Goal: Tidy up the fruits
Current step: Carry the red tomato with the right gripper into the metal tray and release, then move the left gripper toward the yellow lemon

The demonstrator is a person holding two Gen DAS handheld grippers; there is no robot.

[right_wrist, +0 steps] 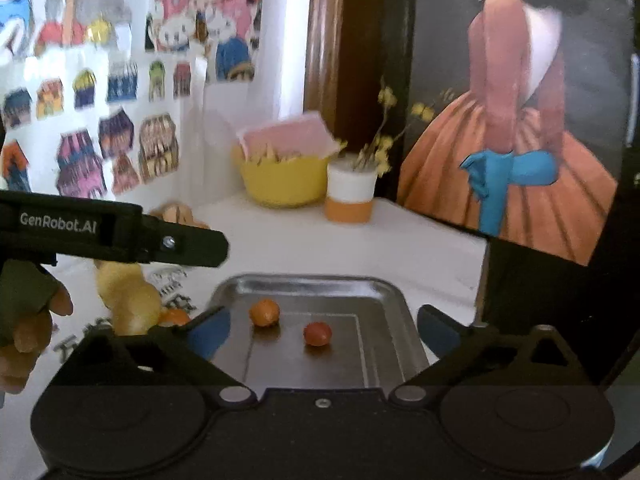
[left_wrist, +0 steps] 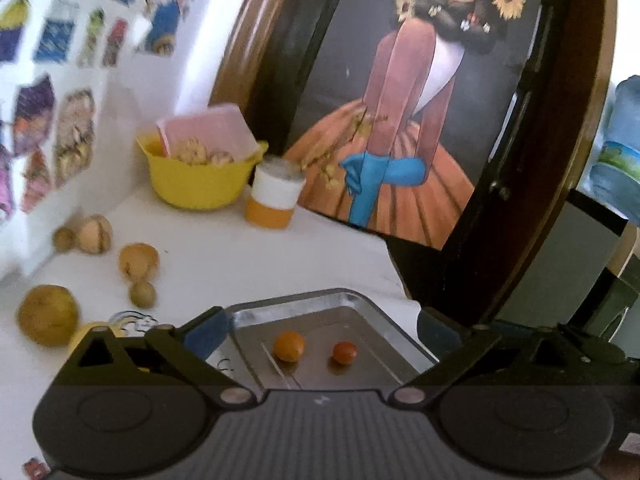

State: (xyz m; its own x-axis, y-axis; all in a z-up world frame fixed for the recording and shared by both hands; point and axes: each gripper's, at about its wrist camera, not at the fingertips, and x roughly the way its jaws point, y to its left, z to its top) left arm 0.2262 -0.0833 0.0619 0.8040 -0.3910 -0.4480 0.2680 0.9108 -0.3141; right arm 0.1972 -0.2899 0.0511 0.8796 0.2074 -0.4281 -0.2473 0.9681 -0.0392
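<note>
A metal tray point(left_wrist: 296, 302) lies on the white table just ahead of both grippers. On it sit a small orange fruit point(left_wrist: 289, 346) and a smaller red fruit point(left_wrist: 345, 353). My left gripper point(left_wrist: 322, 334) is open above the tray's near end, with nothing between its blue pads. My right gripper point(right_wrist: 324, 332) is open too, and the same tray point(right_wrist: 304, 282), orange fruit point(right_wrist: 264, 312) and red fruit point(right_wrist: 317, 334) show beyond its fingers. Left of the tray lie several loose fruits, among them a large yellow-brown one point(left_wrist: 48, 320). The left gripper point(right_wrist: 216, 248) reaches in from the left above a yellow fruit point(right_wrist: 128, 300).
A yellow bowl point(left_wrist: 200, 184) holding a pink box stands at the back by the stickered wall, with an orange-and-white cup point(left_wrist: 276, 200) beside it. A large framed painting point(left_wrist: 400, 120) leans right behind the tray. A person's hand point(right_wrist: 32, 320) holds the left gripper.
</note>
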